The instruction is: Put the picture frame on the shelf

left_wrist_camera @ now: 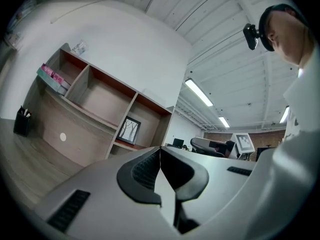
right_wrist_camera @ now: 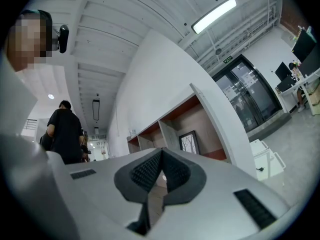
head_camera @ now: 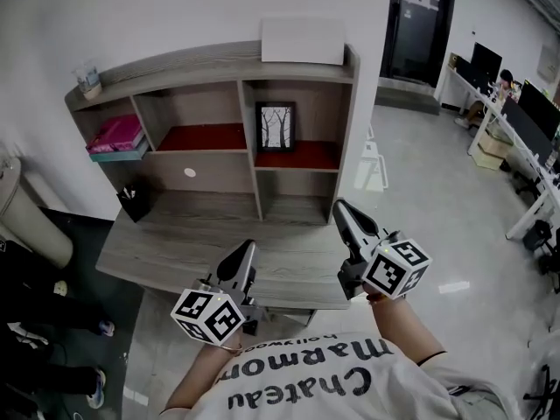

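Observation:
A black picture frame (head_camera: 276, 127) with a bare-tree print stands upright on the red board of the shelf unit's (head_camera: 249, 64) right compartment. It also shows small in the left gripper view as the frame (left_wrist_camera: 130, 129) and in the right gripper view as the frame (right_wrist_camera: 189, 142). My left gripper (head_camera: 248, 248) hovers over the desk's front edge, shut and empty. My right gripper (head_camera: 339, 206) is higher and to the right, over the desk (head_camera: 192, 239), shut with nothing in it. Both point up toward the shelf.
A white box (head_camera: 302, 40) lies on the shelf top, a cup (head_camera: 87, 80) at its left end. Pink books (head_camera: 116, 136) sit in the left compartment, a black pen holder (head_camera: 133, 204) on the desk's left. Office desks (head_camera: 512, 121) stand far right. A person in black (right_wrist_camera: 65, 131) stands behind.

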